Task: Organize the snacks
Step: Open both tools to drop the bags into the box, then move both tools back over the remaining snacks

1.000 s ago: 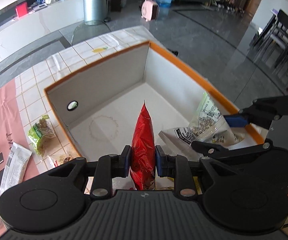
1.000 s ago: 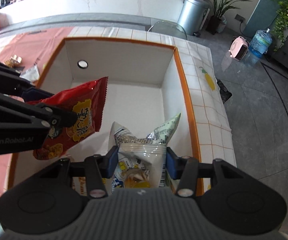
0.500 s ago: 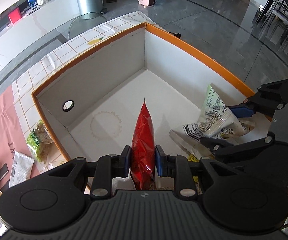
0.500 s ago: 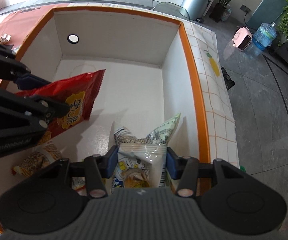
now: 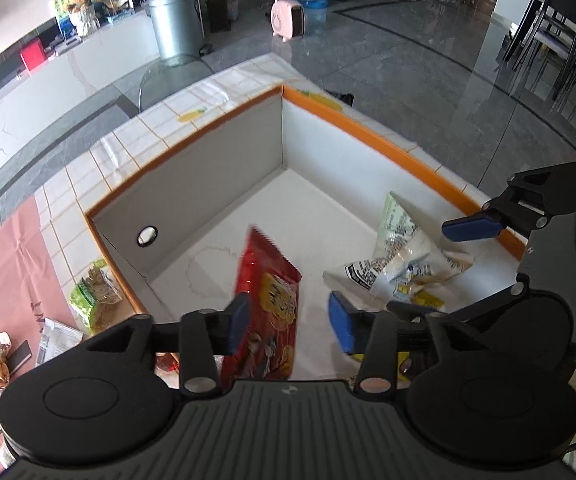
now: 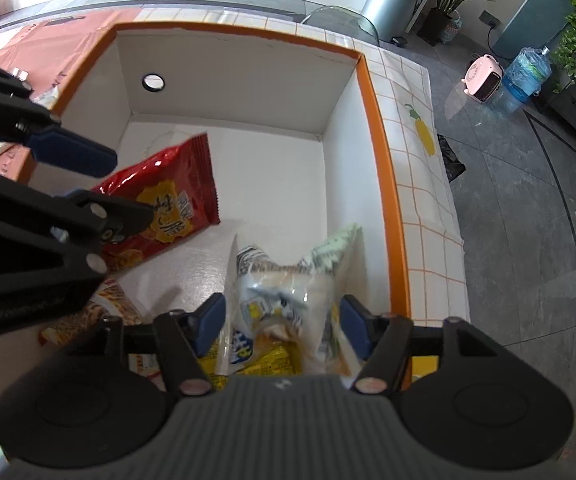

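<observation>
I look at the big things first. The white box with the orange rim (image 5: 419, 160) sits on the tiled desk (image 5: 88, 184), and both snacks are over its floor.

The left hand-held gripper (image 5: 288, 318) has just been opening. Its blue pads now stand apart, and the red chip bag (image 5: 272, 304) sits between them, leaning on the pad at 9 o'clock and tipping toward 12 o'clock. One second ago the pads were tight on that bag and it stood up straight.

The right hand-held gripper (image 6: 284, 326) has just been opening too. The clear snack pack (image 6: 284, 300) is between its pads and I see a gap at each side, so I think it is let go. One second ago those pads squeezed it.

What could go wrong? I think the red chip bag may flop on top of the orange snack bag (image 6: 104, 304) at 7 o'clock in the right view and make a messy pile. The clear snack pack is close to the wall at 3 o'clock, so it may lean there and not lie flat. If I lift too fast, a pad may catch a crinkly edge and pull a bag back out.

A green snack bag (image 5: 96, 296) waits outside the box at 9 o'clock.
</observation>
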{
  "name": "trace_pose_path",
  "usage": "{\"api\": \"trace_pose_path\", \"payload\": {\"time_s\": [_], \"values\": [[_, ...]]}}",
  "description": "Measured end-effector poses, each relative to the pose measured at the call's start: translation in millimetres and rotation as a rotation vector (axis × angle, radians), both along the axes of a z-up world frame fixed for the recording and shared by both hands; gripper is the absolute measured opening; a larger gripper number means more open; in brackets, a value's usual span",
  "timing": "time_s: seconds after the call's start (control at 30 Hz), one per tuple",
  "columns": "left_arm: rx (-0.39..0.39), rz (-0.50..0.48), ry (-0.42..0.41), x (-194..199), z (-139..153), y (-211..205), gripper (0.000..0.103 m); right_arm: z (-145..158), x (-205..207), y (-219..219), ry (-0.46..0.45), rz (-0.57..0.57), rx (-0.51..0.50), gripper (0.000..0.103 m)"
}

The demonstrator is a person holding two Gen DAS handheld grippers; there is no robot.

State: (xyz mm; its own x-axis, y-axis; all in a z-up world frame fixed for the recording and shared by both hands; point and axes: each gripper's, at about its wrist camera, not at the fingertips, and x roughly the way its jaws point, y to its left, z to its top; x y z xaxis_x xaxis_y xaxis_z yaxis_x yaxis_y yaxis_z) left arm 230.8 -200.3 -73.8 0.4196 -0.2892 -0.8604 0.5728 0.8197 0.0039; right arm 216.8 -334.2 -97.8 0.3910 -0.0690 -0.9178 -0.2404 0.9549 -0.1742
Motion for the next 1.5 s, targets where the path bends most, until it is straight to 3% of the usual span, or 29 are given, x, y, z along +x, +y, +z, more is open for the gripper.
{"api": "trace_pose_path", "payload": {"time_s": [0.03,0.3,0.6,0.67,0.87,1.07,1.5], "values": [[-0.002,0.003,-0.009,-1.2,3.4,0.9,0.06,2.9,-0.8,0.5,-0.007,-0.002,-0.007,0.071],[-0.054,0.028,-0.101,-23.2,36.4,18.4,0.068,35.3,-21.1,-3.0,-0.111,-0.071,0.015,0.071],[-0.149,0.132,-0.14,-46.5,68.9,61.6,0.068,75.0,-62.7,11.7,-0.247,-0.122,0.14,0.072],[-0.167,0.16,-0.152,-53.1,75.7,72.8,0.069,82.0,-73.7,15.4,-0.277,-0.136,0.175,0.078],[-0.221,0.238,-0.179,-71.8,89.0,106.8,0.069,100.3,-103.7,36.0,-0.365,-0.154,0.244,0.08],[-0.234,0.316,-0.201,-90.1,93.7,139.9,0.069,105.1,-130.9,60.6,-0.389,-0.172,0.325,0.08],[-0.196,0.5,-0.17,-121.8,73.7,222.4,0.07,91.5,-152.7,134.8,-0.356,-0.081,0.346,0.082]]}}
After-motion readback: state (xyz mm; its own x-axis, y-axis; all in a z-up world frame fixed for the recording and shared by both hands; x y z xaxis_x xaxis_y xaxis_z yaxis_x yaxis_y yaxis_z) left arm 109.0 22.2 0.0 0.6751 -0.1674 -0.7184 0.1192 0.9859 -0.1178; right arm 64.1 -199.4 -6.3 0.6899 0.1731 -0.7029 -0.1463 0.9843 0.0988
